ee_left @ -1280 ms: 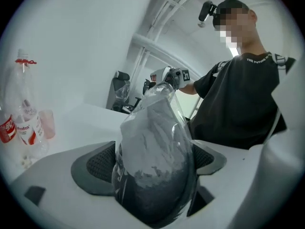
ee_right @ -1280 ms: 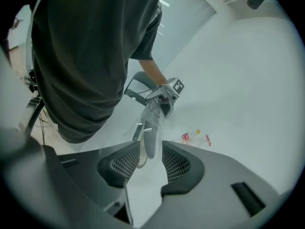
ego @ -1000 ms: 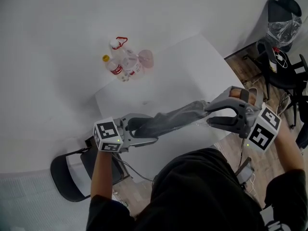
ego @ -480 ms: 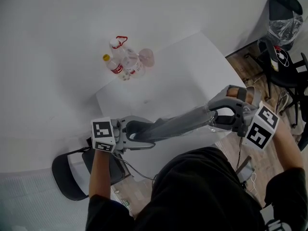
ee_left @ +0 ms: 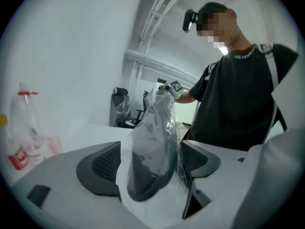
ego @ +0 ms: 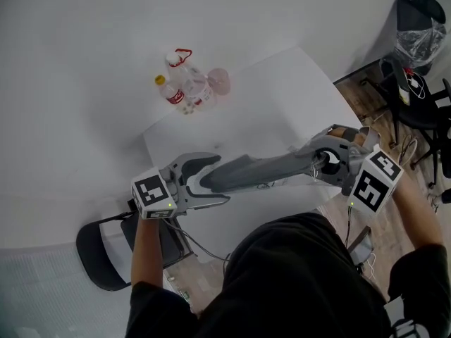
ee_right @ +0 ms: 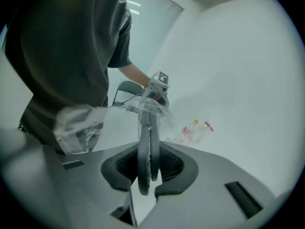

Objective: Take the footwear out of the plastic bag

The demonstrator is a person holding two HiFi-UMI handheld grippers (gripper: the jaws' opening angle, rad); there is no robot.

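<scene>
Room: white walls, wood floor at right with dark chairs; another dark chair stands below the counter's near left corner. White counter, mostly bare.

On the counter, at the far left edge: a cluster of clear bottles, red and yellow caps, and a pink cup just beside them. Both sit well apart from the work.

Footwear: a dark grey flat pair, soles laid together, held up off the counter above its near edge. It runs roughly level between the two grippers. It is still inside the plastic bag, a thin clear one, crumpled around the dark pair.

Right gripper: jaws have just been closing and are now clamped on the footwear. The right gripper view shows the two soles edge-on, pressed together between the pads. Clear plastic is bunched at the pair's far end, with a loose piece off to the left of that view.

Left gripper: jaws have just been opening. They stand apart, with the bagged rounded end of the footwear between them. In the left gripper view the plastic hangs close to both pads, but neither pad squeezes the pair. Whether the film touches the pads, I cannot tell.

Person in a black shirt, one gripper in each hand, at the near edge.
</scene>
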